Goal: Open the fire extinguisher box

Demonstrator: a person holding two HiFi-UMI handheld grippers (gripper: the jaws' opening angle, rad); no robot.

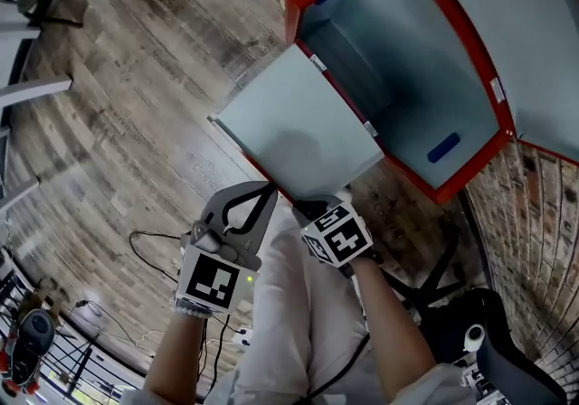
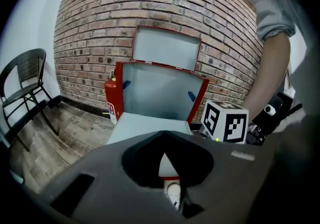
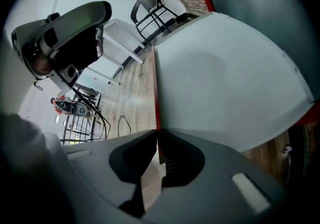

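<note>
The red fire extinguisher box (image 1: 479, 164) stands open against the brick wall (image 2: 100, 28), its front door (image 1: 298, 127) swung down; the right gripper (image 3: 158, 132) pinches the door's red edge; the left gripper (image 2: 164, 134), pressed together and empty, hovers beside it.

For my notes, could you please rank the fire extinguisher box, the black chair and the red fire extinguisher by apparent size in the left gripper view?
1. fire extinguisher box
2. black chair
3. red fire extinguisher, partly hidden by the box
</note>
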